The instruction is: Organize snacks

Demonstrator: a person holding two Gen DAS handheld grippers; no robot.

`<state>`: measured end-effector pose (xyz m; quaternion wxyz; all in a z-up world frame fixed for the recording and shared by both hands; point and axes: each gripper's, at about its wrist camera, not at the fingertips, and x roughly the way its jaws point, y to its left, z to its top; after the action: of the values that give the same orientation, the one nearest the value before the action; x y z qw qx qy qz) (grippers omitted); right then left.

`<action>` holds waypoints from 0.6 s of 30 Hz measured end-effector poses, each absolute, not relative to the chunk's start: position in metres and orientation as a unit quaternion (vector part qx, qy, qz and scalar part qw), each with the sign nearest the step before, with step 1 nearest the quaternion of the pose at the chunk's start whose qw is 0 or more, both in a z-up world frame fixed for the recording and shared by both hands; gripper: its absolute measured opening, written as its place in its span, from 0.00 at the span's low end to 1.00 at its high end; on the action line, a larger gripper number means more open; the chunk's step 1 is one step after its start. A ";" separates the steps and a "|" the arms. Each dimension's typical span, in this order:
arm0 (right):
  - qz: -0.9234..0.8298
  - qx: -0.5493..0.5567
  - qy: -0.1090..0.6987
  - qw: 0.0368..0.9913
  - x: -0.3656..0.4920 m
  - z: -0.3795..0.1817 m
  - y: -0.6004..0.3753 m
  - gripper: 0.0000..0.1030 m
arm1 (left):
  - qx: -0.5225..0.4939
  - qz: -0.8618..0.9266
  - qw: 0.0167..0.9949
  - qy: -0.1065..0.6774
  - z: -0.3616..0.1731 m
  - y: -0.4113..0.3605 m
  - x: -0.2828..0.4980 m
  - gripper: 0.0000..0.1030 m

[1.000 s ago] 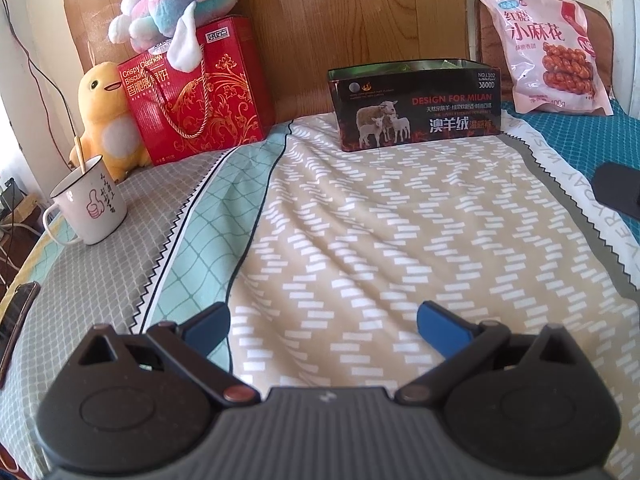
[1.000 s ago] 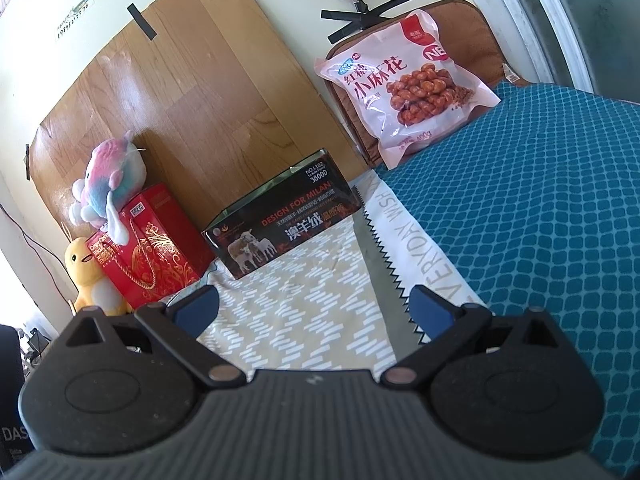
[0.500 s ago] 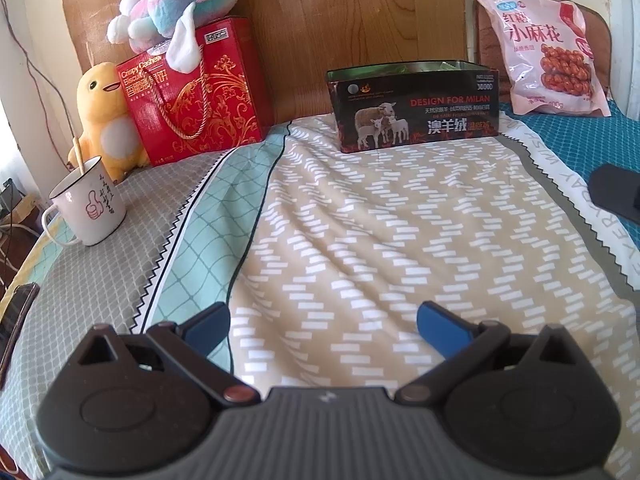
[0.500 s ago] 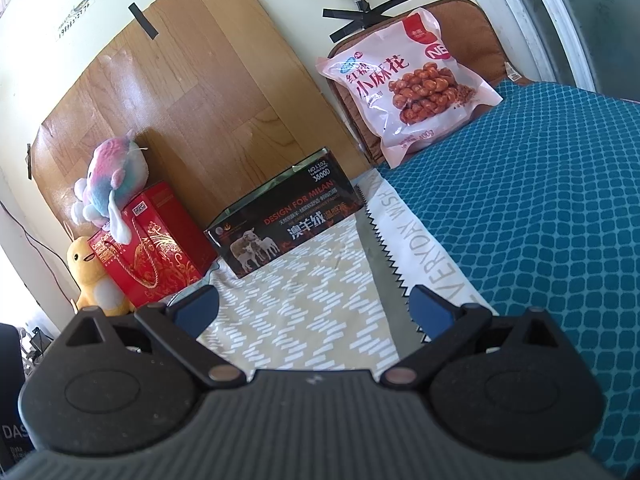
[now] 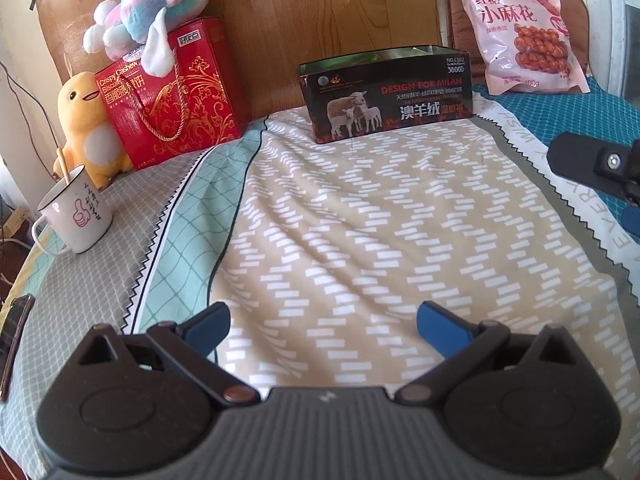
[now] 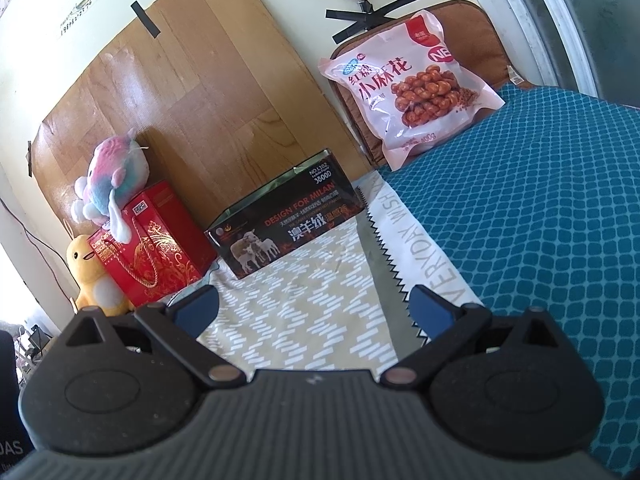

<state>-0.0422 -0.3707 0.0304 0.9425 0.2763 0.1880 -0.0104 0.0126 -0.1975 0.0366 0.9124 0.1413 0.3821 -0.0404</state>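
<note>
A pink snack bag [image 5: 520, 36] leans against a brown cushion at the back right of the bed; it also shows in the right wrist view [image 6: 412, 84]. A dark open tin box [image 5: 386, 98] with sheep on its side stands at the back middle, also in the right wrist view [image 6: 288, 228]. My left gripper [image 5: 322, 326] is open and empty, low over the beige bedspread. My right gripper [image 6: 314, 312] is open and empty above the bedspread, well short of the bag. Part of the right gripper shows at the right edge of the left wrist view [image 5: 596, 168].
A red biscuit gift bag [image 5: 172, 96] with a plush toy [image 5: 148, 12] on top stands at the back left beside a yellow duck toy [image 5: 86, 128]. A white mug [image 5: 76, 214] sits on the left. A phone [image 5: 14, 340] lies at the left edge.
Both grippers have moved a little forward toward the headboard; the right one tilted so the snack bag sits more central. Both stay open and empty.
</note>
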 end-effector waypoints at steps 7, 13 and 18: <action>-0.006 0.272 0.188 0.944 -0.042 0.032 -0.370 0.99 | 0.122 -0.030 0.910 0.395 0.038 -0.190 0.016 1.00; 0.010 0.247 0.191 0.950 -0.038 0.040 -0.372 1.00 | 0.098 -0.026 0.910 0.402 0.040 -0.183 0.018 1.00; 0.048 0.197 0.206 0.957 -0.029 0.056 -0.376 1.00 | 0.070 -0.033 0.911 0.405 0.043 -0.179 0.020 1.00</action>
<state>-0.0286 -0.3756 0.0555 0.9574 0.1965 0.2061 0.0477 0.0204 -0.1789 0.0431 0.9110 0.0703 0.4050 -0.0327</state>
